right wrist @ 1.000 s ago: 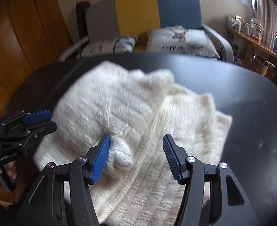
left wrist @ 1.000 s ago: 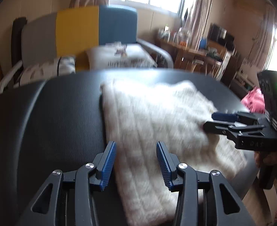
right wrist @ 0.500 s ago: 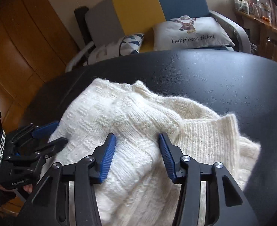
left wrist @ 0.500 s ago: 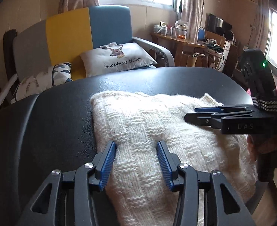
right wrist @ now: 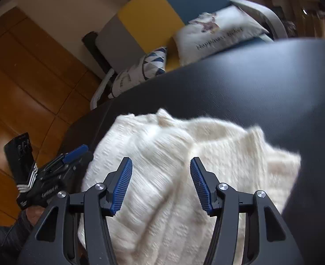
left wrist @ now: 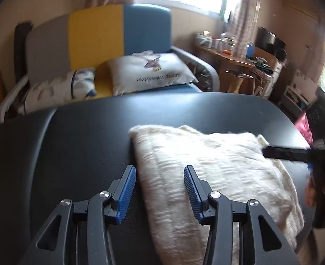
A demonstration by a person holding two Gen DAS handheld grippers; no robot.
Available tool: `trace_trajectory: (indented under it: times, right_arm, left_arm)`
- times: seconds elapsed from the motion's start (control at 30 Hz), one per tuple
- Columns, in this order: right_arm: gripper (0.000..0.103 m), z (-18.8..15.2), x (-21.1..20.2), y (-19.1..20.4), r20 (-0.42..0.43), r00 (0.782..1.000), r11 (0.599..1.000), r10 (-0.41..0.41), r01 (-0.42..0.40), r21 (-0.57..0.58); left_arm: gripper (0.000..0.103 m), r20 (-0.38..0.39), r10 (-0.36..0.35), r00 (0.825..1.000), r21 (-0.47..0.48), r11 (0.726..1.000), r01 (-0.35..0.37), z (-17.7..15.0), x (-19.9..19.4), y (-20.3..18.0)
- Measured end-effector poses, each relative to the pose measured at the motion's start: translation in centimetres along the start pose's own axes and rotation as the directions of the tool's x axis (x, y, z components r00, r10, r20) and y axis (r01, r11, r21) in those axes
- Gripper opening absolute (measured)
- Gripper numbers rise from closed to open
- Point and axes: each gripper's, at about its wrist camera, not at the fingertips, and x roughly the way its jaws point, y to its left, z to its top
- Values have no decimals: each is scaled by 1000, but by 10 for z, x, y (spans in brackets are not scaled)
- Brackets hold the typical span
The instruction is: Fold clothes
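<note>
A: Sweater [left wrist: 208,165] lies on the black desk [left wrist: 74,137], out at twelve o'clock

B: Left hand-held gripper [left wrist: 160,191] is released over its edge. Right hand-held gripper [right wrist: 161,186] is opening, sweater between its jaws, not squeezed

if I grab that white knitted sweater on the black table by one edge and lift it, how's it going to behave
The white sweater will probably go floppy and drape: it already lies in soft, rumpled folds. Its thick, fuzzy knit suggests it is bulky but fairly light. The folded layers would likely fall open, and on the smooth black table a push would probably bunch it rather than slide it.
</note>
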Motion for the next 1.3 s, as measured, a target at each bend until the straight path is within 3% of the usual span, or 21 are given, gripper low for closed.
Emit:
trace_trajectory:
  times: [0.2,0.43,0.53,0.6,0.73,0.77,0.8,0.9,0.97,1.03,1.13,1.2,1.27,1.3]
  right_arm:
    - [58,-19,3,-5,-49,995,997,83,-83,6]
    - [58,-26,11,8,-49,994,993,100,-102,-51]
    - [67,-29,14,2,-41,992,992,121,-122,-10]
    - [74,-33,15,3,-40,991,991,130,-131,-11]
    - [74,-38,13,15,-32,993,992,113,-114,-58]
    - [72,-40,11,22,-20,996,990,93,-94,-105]
    - [62,-43,9,28,-12,998,986,69,-70,-150]
    - [48,-53,7,41,-2,1000,966,-11,10,-259]
    - [45,-58,4,43,18,1000,959,-25,29,-283]
    - [45,-62,3,37,22,1000,968,17,-11,-249]
    - [56,-64,1,17,6,986,982,169,-168,-89]
    - [58,-69,-2,2,28,968,969,248,-248,7]
    - [58,-77,-3,-6,44,958,957,283,-285,53]
    - [58,-81,-4,-9,49,955,953,292,-295,65]
  left_arm:
    - [46,8,-12,1000,-2,1000,12,-10,1,5]
    - [46,14,5,1000,24,1000,-5,-14,-2,-1]
    - [46,41,16,999,51,999,-18,-15,-11,-6]
    - [46,39,-8,999,98,995,4,-15,-16,-15]
    - [46,2,-123,992,200,972,120,-18,-27,-39]
    - [46,-18,-151,988,209,966,151,-18,-29,-43]
    - [46,-40,-176,984,215,960,181,-16,-30,-47]
    - [46,-82,-223,971,225,945,236,-1,-33,-56]
    - [46,-116,-257,959,217,936,277,11,-33,-62]
    - [46,-168,-298,940,213,920,330,29,-29,-72]
    - [46,-260,-334,906,232,889,394,50,-17,-92]
    - [46,-338,-331,881,256,869,424,56,-5,-108]
    - [46,-381,-281,881,288,869,402,62,8,-124]
    - [46,-429,-280,859,287,859,424,62,16,-132]
